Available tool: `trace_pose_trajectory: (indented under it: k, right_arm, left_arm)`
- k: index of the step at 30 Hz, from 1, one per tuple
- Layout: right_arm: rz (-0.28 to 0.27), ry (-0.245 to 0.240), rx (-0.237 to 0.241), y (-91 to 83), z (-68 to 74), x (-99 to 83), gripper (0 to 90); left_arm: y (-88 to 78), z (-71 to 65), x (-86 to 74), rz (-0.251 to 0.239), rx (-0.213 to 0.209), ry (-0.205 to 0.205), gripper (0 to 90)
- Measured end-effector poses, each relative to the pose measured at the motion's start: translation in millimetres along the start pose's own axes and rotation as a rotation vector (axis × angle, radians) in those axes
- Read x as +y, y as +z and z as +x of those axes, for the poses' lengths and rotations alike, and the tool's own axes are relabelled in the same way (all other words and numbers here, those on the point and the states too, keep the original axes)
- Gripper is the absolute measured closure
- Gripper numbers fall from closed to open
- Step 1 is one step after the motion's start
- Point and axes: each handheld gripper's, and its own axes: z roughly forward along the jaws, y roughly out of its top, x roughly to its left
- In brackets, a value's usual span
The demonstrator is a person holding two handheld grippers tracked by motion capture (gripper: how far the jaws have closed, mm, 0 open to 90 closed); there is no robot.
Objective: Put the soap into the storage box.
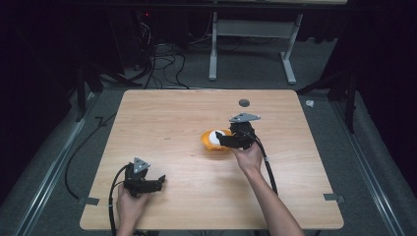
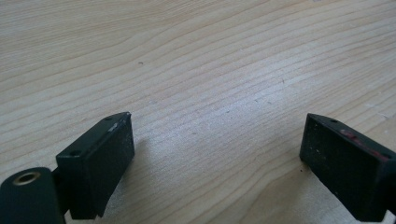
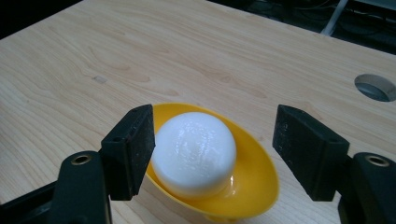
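A white ball lies in a small yellow bowl near the middle of the wooden table. My right gripper hangs just over the bowl with its jaws apart on either side of the ball. One pad is close beside the ball and the other stands well clear of it. My left gripper rests low near the table's front left with its jaws wide and only bare wood between them.
A round grey hole sits in the tabletop behind the bowl. Beyond the far edge stand a white metal frame and loose cables on the floor. Dark rails run along both sides of the table.
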Motion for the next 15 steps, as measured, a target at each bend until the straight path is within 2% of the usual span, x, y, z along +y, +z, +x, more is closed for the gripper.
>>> trace_pose_trajectory:
  k: [15]
  right_arm:
    - [-0.044,0.020,-0.007,-25.9,-14.1,-2.5,28.1]
  left_arm:
    - [0.0,0.0,0.0,0.000,0.000,0.000,10.3]
